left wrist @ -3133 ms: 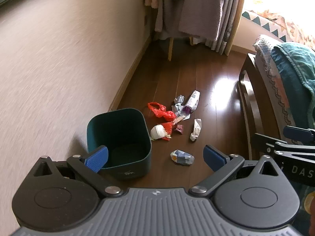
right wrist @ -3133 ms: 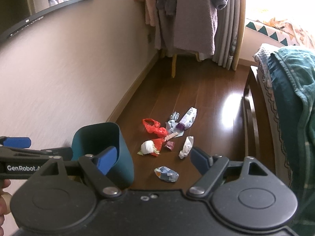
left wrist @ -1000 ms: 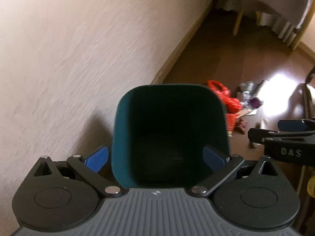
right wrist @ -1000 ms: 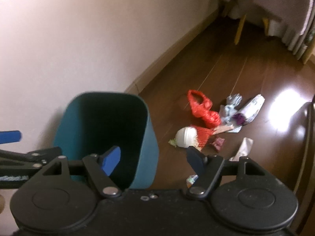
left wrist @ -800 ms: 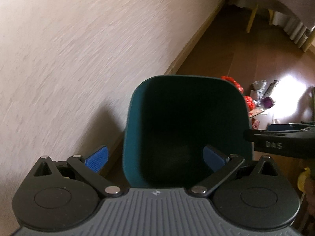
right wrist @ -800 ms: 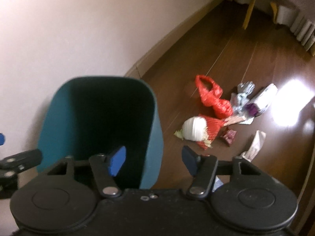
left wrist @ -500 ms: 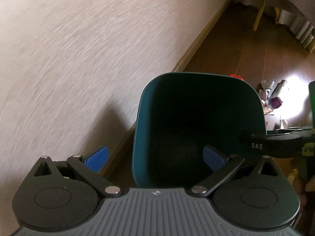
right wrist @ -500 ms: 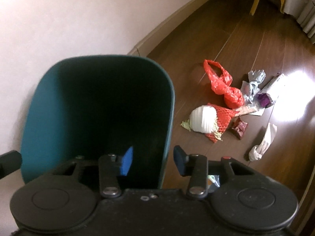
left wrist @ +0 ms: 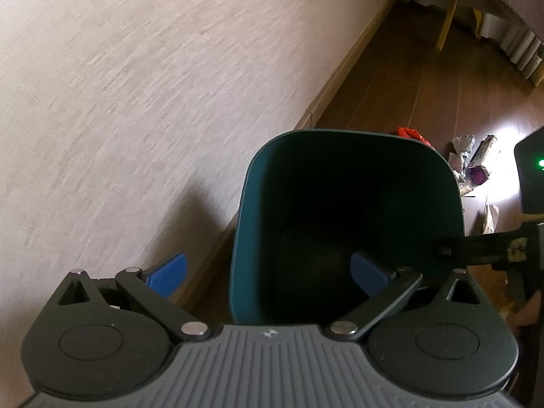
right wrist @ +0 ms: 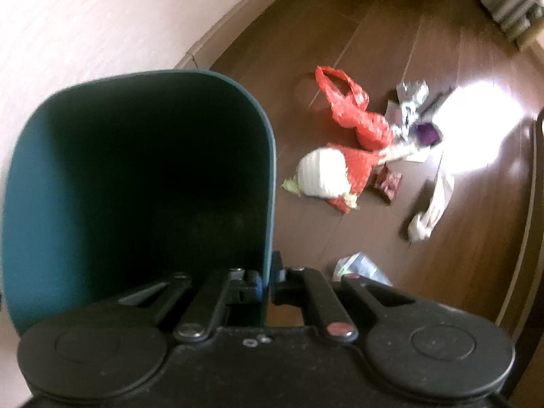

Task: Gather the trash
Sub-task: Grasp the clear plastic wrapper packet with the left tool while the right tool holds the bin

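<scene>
Since half a second ago, right hand-held gripper (right wrist: 267, 280) has clamped the teal bin's (right wrist: 142, 176) right wall; left hand-held gripper (left wrist: 268, 273) hangs open. Litter (right wrist: 343, 170) lies right, on floor. Next: reposition bin.

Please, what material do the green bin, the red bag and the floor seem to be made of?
The green bin looks like matte moulded plastic: thin even wall, rounded corners, no seams. The red bag seems to be thin plastic film, crumpled, with loop handles. The floor looks like dark glossy wood or laminate planks; plank lines and a bright glare show, but which of the two I cannot tell.
</scene>
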A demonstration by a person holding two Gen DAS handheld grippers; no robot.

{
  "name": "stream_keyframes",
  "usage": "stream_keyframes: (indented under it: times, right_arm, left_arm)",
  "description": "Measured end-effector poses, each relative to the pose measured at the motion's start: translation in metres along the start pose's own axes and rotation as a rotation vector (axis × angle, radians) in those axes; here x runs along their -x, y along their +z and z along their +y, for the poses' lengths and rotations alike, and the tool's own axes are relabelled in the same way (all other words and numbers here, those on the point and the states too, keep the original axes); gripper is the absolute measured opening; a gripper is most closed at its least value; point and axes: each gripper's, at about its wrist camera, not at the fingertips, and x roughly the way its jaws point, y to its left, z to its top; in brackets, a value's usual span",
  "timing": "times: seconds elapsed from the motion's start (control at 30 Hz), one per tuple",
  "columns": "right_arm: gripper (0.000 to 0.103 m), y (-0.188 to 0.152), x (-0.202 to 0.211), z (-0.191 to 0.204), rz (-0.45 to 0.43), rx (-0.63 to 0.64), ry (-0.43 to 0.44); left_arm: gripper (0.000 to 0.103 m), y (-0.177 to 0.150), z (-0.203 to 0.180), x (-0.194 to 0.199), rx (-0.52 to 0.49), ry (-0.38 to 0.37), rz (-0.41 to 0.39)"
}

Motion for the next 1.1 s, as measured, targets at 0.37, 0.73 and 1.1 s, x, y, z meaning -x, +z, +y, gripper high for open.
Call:
stream_keyframes:
  times: [0.37,0.73,1.1]
  right_arm:
    - [0.012,-0.038,0.047,-0.025,0.042,-0.044,-0.045]
    - [0.012,-0.106,0.121,-0.127,0.057,-0.201,-0.034]
    - [0.015,-0.177,0.16,-0.256,0.033,-0.285,-0.046]
  left_arm:
    - [0.103,0.017,-0.008,0.022,-0.018,-0.012,-0.007]
    - [0.103,0.026,-0.08,0.057,-0.157,-0.091,-0.036]
    - [0.103,0.001,-0.217,0.042,-0.219,-0.168,0.068]
